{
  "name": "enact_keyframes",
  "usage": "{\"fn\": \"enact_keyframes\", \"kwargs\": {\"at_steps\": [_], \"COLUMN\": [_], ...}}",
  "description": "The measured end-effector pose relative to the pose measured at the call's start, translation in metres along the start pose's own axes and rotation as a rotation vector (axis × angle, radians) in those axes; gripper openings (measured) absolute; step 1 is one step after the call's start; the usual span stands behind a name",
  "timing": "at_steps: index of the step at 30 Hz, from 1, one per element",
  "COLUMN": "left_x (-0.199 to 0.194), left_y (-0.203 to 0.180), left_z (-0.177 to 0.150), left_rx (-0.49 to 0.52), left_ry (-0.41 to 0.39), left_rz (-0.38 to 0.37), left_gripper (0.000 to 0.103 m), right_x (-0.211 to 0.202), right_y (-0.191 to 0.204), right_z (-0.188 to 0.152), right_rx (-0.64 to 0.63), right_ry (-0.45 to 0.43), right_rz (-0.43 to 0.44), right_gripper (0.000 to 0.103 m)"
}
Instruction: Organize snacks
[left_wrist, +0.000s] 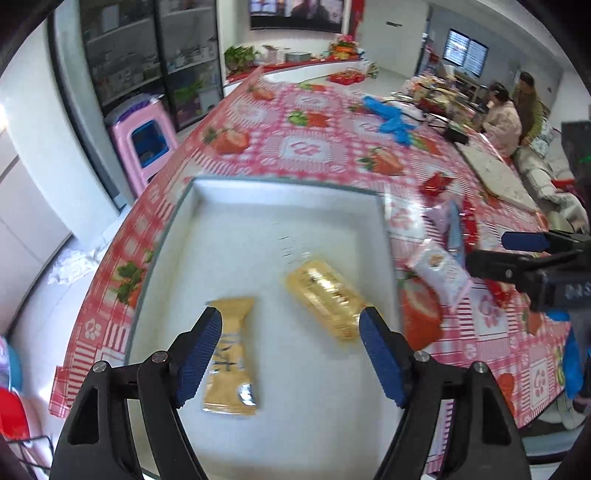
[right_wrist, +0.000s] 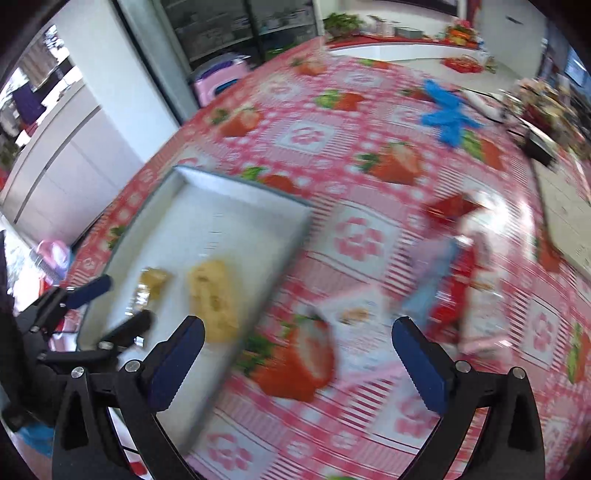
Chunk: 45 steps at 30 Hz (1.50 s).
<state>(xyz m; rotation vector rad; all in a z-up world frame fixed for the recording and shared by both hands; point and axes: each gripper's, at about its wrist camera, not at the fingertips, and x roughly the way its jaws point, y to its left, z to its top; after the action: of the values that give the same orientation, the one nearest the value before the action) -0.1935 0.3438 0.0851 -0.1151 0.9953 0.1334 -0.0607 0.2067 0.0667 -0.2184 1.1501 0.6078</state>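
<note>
A shallow white tray (left_wrist: 258, 206) (right_wrist: 236, 206) lies on the strawberry tablecloth. Two golden snack packets lie in it: a flat one (left_wrist: 231, 354) (right_wrist: 151, 284) and a shiny one (left_wrist: 327, 297) (right_wrist: 214, 299). My left gripper (left_wrist: 291, 347) is open and empty, hovering over the tray above both packets. My right gripper (right_wrist: 297, 354) is open and empty, over the cloth right of the tray; it shows at the right edge of the left wrist view (left_wrist: 517, 254). A white-pink packet (left_wrist: 439, 269) (right_wrist: 354, 317) lies ahead of it. Red and blue wrapped snacks (left_wrist: 458, 225) (right_wrist: 450, 280) lie beyond.
Blue gloves (left_wrist: 391, 118) (right_wrist: 448, 114) lie farther back on the table. A grey board (left_wrist: 495, 173) lies at the right. A pink stool (left_wrist: 142, 136) stands left of the table. Two people (left_wrist: 513, 110) sit at the far right. The right wrist view is motion-blurred.
</note>
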Motion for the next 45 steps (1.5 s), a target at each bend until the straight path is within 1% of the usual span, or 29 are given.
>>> {"fn": "enact_keyframes", "kwargs": {"at_steps": [3, 6, 8, 10, 13, 15, 16, 19, 21, 24, 29, 30, 31, 32, 33, 34, 35, 36, 37, 38, 40, 43, 44, 45], "left_x": [0.0, 0.011, 0.022, 0.035, 0.055, 0.07, 0.077, 0.092, 0.1, 0.105, 0.114, 0.115, 0.116, 0.116, 0.116, 0.114, 0.111, 0.109, 0.106, 0.102, 0.093, 0.078, 0.074, 0.069], "left_y": [-0.035, -0.072, -0.094, -0.115, -0.138, -0.144, -0.145, -0.136, -0.133, -0.133, -0.143, -0.144, -0.145, -0.147, -0.147, -0.148, -0.149, -0.15, -0.152, -0.154, -0.162, -0.179, -0.181, -0.18], "left_z": [0.006, 0.009, 0.009, 0.009, 0.011, 0.015, 0.017, 0.02, 0.023, 0.027, 0.033, 0.034, 0.035, 0.035, 0.034, 0.033, 0.032, 0.03, 0.026, 0.022, 0.009, -0.016, -0.021, -0.026], "left_rx": [0.069, 0.112, 0.121, 0.115, 0.088, 0.052, 0.021, -0.094, -0.158, -0.203, -0.208, -0.205, -0.201, -0.193, -0.181, -0.167, -0.148, -0.12, -0.097, -0.073, -0.009, 0.121, 0.147, 0.151], "left_ry": [0.003, 0.046, 0.083, 0.12, 0.173, 0.205, 0.225, 0.261, 0.278, 0.277, 0.26, 0.25, 0.238, 0.228, 0.218, 0.206, 0.194, 0.187, 0.183, 0.174, 0.163, 0.135, 0.124, 0.114], "left_rz": [-0.043, -0.086, -0.098, -0.099, -0.085, -0.042, -0.025, -0.029, -0.013, 0.004, 0.068, 0.075, 0.079, 0.08, 0.079, 0.075, 0.073, 0.073, 0.055, 0.031, -0.006, -0.072, -0.086, -0.086], "left_gripper": [0.081, 0.081, 0.081, 0.081, 0.081, 0.081, 0.081, 0.081, 0.081, 0.083, 0.087, 0.087, 0.087, 0.086, 0.084, 0.075, 0.064, 0.061, 0.055, 0.046, 0.034, 0.033, 0.033, 0.034], "right_x": [-0.013, -0.019, -0.02, -0.02, -0.02, -0.02, -0.02, -0.017, -0.012, -0.004, 0.008, 0.01, 0.011, 0.014, 0.014, 0.015, 0.014, 0.013, 0.01, 0.007, -0.001, -0.017, -0.022, -0.028], "right_y": [-0.053, -0.103, -0.123, -0.136, -0.141, -0.138, -0.137, -0.133, -0.13, -0.127, -0.123, -0.122, -0.122, -0.122, -0.122, -0.121, -0.122, -0.124, -0.127, -0.13, -0.138, -0.158, -0.166, -0.173], "right_z": [-0.016, -0.036, -0.049, -0.061, -0.074, -0.079, -0.081, -0.083, -0.084, -0.086, -0.081, -0.079, -0.077, -0.075, -0.074, -0.073, -0.073, -0.075, -0.078, -0.081, -0.092, -0.116, -0.125, -0.134], "right_rx": [0.103, 0.207, 0.241, 0.249, 0.215, 0.184, 0.166, 0.121, 0.096, 0.067, 0.056, 0.059, 0.063, 0.068, 0.069, 0.066, 0.067, 0.071, 0.08, 0.085, 0.095, 0.143, 0.167, 0.192], "right_ry": [-0.002, 0.016, 0.024, 0.033, 0.034, 0.027, 0.021, 0.007, 0.003, -0.005, -0.028, -0.034, -0.041, -0.038, -0.039, -0.041, -0.044, -0.048, -0.05, -0.052, -0.056, -0.057, -0.056, -0.056], "right_rz": [-0.049, -0.093, -0.108, -0.123, -0.146, -0.151, -0.15, -0.147, -0.142, -0.138, -0.127, -0.126, -0.123, -0.119, -0.135, -0.161, -0.162, -0.151, -0.142, -0.148, -0.168, -0.197, -0.209, -0.223], "right_gripper": [0.102, 0.102, 0.102, 0.102, 0.102, 0.102, 0.102, 0.102, 0.102, 0.102, 0.101, 0.092, 0.081, 0.055, 0.045, 0.042, 0.035, 0.034, 0.034, 0.034, 0.034, 0.034, 0.034, 0.034]}}
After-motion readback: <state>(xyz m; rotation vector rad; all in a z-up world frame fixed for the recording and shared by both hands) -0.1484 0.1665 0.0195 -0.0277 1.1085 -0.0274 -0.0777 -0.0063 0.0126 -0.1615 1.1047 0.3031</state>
